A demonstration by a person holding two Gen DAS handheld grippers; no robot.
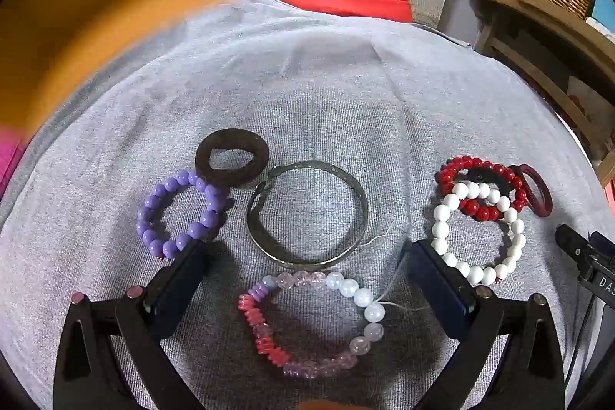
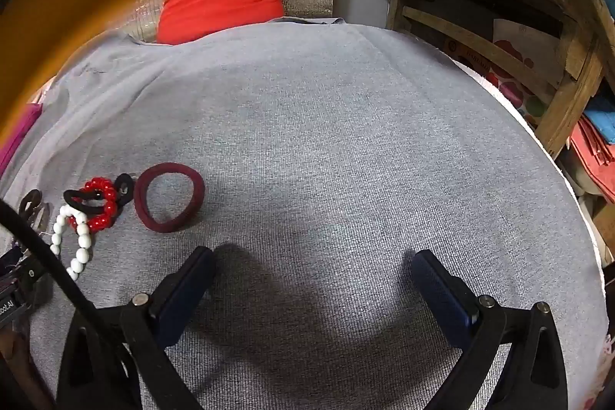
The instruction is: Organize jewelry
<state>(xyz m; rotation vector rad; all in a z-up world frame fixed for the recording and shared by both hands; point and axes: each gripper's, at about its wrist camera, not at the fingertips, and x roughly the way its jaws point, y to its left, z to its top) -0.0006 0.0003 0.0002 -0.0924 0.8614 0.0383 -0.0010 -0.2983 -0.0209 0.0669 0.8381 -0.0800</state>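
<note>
Mixed-bead bracelet (image 1: 311, 323): pink, lilac, white

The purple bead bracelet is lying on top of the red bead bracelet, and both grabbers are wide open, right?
Not quite. It is the white bead bracelet that overlaps the red bead bracelet. The purple bead bracelet lies apart on the grey cloth, beside the brown hair tie. The left wrist view shows this. Both the left gripper and the right gripper are wide open.
</note>
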